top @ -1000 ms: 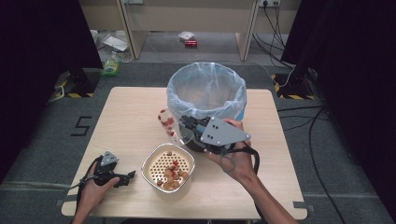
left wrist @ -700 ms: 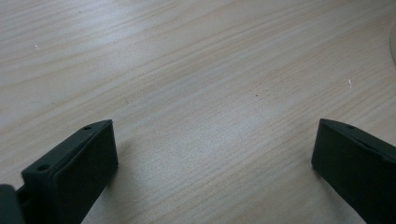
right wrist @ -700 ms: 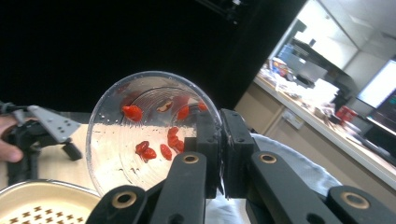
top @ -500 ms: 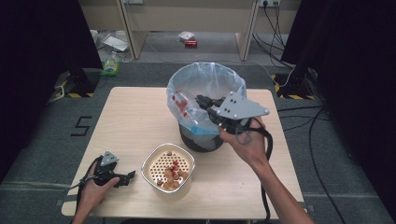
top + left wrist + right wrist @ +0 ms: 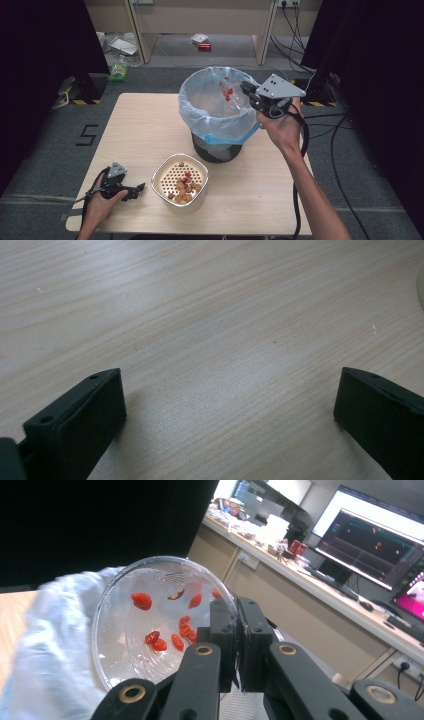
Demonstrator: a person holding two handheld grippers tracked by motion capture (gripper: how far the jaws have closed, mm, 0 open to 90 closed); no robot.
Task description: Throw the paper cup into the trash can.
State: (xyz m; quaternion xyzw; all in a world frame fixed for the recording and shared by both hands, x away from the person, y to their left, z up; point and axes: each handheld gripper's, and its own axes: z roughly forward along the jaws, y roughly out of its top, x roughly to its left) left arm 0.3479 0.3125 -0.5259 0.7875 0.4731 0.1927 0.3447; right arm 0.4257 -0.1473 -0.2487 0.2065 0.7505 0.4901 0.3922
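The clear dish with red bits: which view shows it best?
The right gripper view: the clear dish is close, tilted, its rim clamped in the right tongs. The high view has it small above the lined bin. The left gripper view looks at bare tabletop.

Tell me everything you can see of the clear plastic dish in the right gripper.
The clear round plastic dish is shallow, with fine concentric ridges on its face. Small red bits and one darker piece cling to it. The right gripper has its jaws shut on the dish's rim, holding it tipped steeply, nearly on edge. In the high view the dish hangs over the open mouth of the bin lined with a pale blue plastic bag. Whether it touches the bag cannot be told.
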